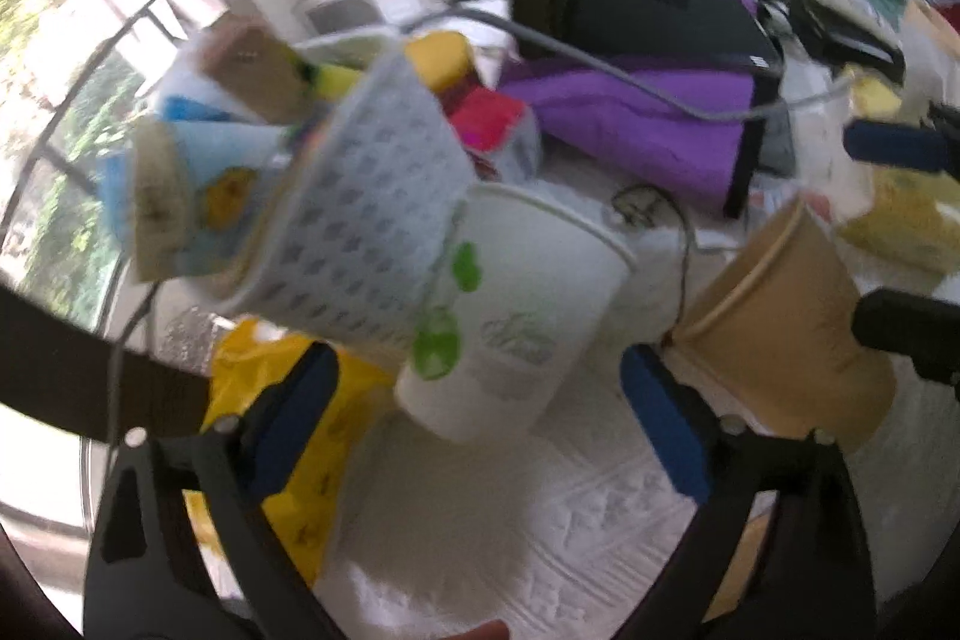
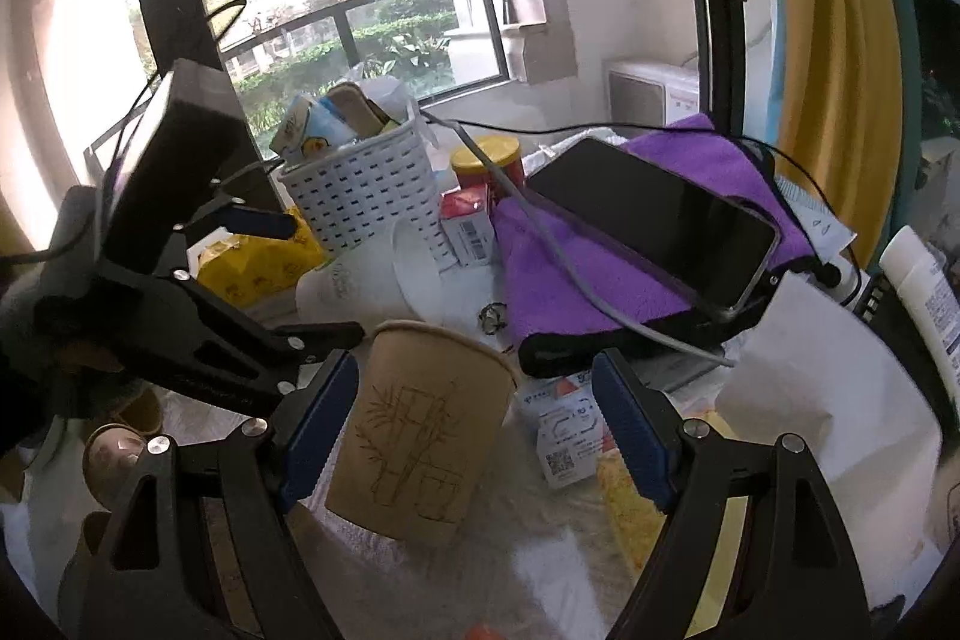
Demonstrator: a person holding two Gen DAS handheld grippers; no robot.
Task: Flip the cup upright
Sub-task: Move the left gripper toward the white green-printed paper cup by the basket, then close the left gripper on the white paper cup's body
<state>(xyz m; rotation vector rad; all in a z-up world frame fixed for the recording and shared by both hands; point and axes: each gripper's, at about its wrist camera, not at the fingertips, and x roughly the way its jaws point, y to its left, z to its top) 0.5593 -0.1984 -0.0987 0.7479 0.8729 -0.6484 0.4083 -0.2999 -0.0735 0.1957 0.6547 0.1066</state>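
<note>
A white paper cup [image 1: 516, 310] with green marks stands between the wide-apart fingers of my left gripper [image 1: 480, 424], which is open and not touching it; the left wrist view is tilted and blurred. It also shows in the right wrist view [image 2: 354, 286], lying on its side. A brown paper cup [image 2: 420, 424] with a bamboo drawing sits between the fingers of my right gripper [image 2: 474, 424], which is open; the left pad is close to it. The brown cup [image 1: 786, 322] shows at the right of the left wrist view, with the right gripper's fingers [image 1: 894, 145] around it.
A white woven basket [image 2: 366, 184] full of packets stands behind the cups. A phone [image 2: 654, 220] lies on a purple cloth [image 2: 570, 274] with a grey cable. A yellow packet [image 2: 258, 262], a red tin [image 2: 486, 163], small boxes [image 2: 564, 436] and a white bottle [image 2: 924, 292] crowd the table.
</note>
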